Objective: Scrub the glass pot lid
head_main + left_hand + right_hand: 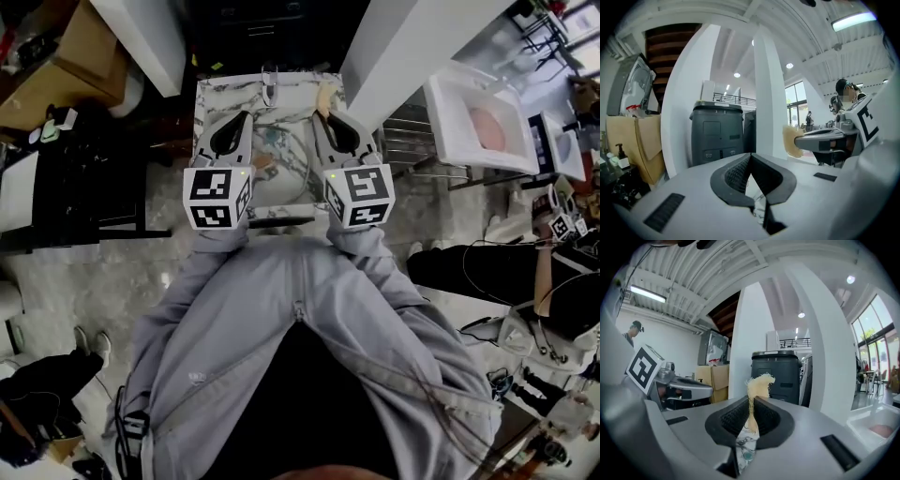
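Head view: two hand-held grippers held above a marble-patterned table [211, 94] that stands between white pillars [412, 37].
The floor is pale and mottled, and a white tub [473, 122] sits at picture right. The glass pot lid [281, 173] shows only as a faint round outline lying on the table, below and between the two tools, apart from both. The left hand-held gripper [247, 117] has its jaws pressed together on nothing. The right hand-held gripper [321, 114] pinches a tan fibrous scrub pad [324, 94]. Only the gripper views, which look level, show the dark grey bin [716, 133], the cardboard boxes [712, 378] and the ceiling lights.
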`<state>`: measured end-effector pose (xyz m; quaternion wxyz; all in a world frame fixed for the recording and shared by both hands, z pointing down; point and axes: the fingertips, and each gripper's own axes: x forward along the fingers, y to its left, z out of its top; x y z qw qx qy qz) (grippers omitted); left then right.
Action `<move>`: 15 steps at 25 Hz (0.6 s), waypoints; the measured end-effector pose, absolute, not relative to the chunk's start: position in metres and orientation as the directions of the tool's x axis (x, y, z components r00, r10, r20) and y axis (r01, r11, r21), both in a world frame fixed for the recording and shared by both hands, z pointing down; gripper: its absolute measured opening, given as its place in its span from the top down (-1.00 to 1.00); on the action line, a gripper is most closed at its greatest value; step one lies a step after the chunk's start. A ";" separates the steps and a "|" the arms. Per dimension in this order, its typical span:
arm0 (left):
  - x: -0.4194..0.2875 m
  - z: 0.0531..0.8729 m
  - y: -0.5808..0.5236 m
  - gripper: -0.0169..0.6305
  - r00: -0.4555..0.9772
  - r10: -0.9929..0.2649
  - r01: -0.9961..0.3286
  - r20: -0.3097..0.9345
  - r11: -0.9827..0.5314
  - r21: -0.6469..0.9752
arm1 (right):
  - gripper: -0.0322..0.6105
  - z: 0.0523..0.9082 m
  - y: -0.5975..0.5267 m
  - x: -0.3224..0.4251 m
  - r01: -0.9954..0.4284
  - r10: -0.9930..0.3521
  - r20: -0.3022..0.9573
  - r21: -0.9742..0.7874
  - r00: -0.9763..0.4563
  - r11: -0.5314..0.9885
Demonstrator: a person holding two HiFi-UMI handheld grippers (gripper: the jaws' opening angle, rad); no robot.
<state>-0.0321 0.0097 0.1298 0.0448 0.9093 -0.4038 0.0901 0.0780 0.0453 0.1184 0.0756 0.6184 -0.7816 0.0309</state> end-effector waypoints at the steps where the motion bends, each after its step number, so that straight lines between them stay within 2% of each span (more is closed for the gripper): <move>1: -0.034 0.125 0.011 0.90 0.648 -0.739 -0.752 0.181 -0.659 0.001 | 0.75 0.115 0.047 0.079 -0.975 -0.967 0.140 0.035 -0.213 0.220; 7: -0.037 0.113 0.025 0.90 0.609 -0.789 -0.787 0.083 -0.614 -0.067 | 0.75 0.113 0.054 0.072 -0.982 -0.979 0.091 0.022 -0.182 0.185; 15: -0.034 0.130 0.031 0.90 0.606 -0.787 -0.785 0.114 -0.615 -0.078 | 0.75 0.119 0.052 0.066 -0.976 -0.972 0.098 -0.001 -0.215 0.216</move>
